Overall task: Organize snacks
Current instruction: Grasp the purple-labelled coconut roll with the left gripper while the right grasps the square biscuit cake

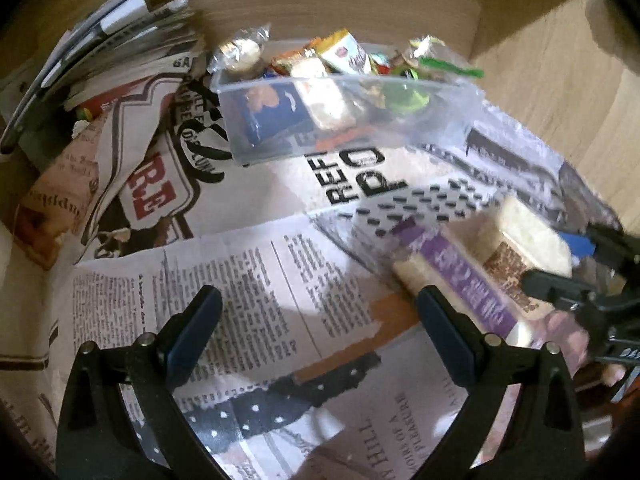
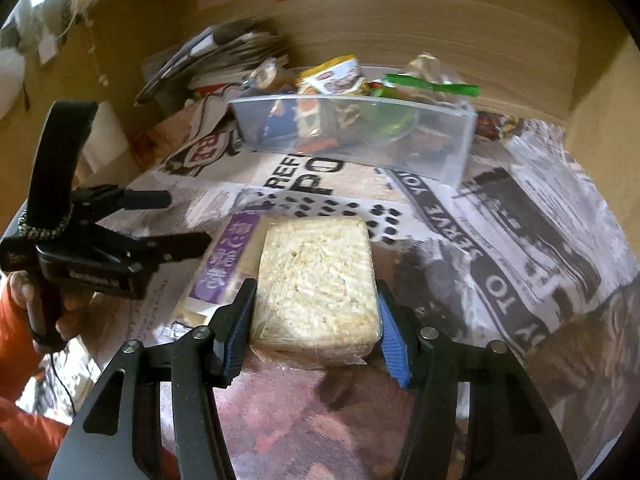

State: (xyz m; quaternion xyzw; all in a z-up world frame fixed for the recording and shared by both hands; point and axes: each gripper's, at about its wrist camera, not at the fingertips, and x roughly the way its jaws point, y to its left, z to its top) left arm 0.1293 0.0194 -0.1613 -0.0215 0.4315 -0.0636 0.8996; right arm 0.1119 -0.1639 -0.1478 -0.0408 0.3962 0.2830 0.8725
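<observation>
A clear plastic bin (image 1: 352, 120) (image 2: 452, 148) holding several snack packets stands at the back on newspaper. My right gripper (image 2: 316, 320) is shut on a pale rice-cake block (image 2: 316, 284) wrapped in clear film, held above a flat packet with a purple label (image 2: 222, 256). The block (image 1: 528, 236) and the purple-label packet (image 1: 464, 280) also show in the left wrist view at the right, with the right gripper (image 1: 560, 276) on them. My left gripper (image 1: 320, 320) is open and empty over the newspaper; it also shows in the right wrist view (image 2: 180, 224) at the left.
Newspaper sheets (image 1: 240, 280) cover the surface. A stack of papers and booklets (image 1: 116, 48) lies at the back left. Wooden walls (image 1: 560, 92) close in the back and right side.
</observation>
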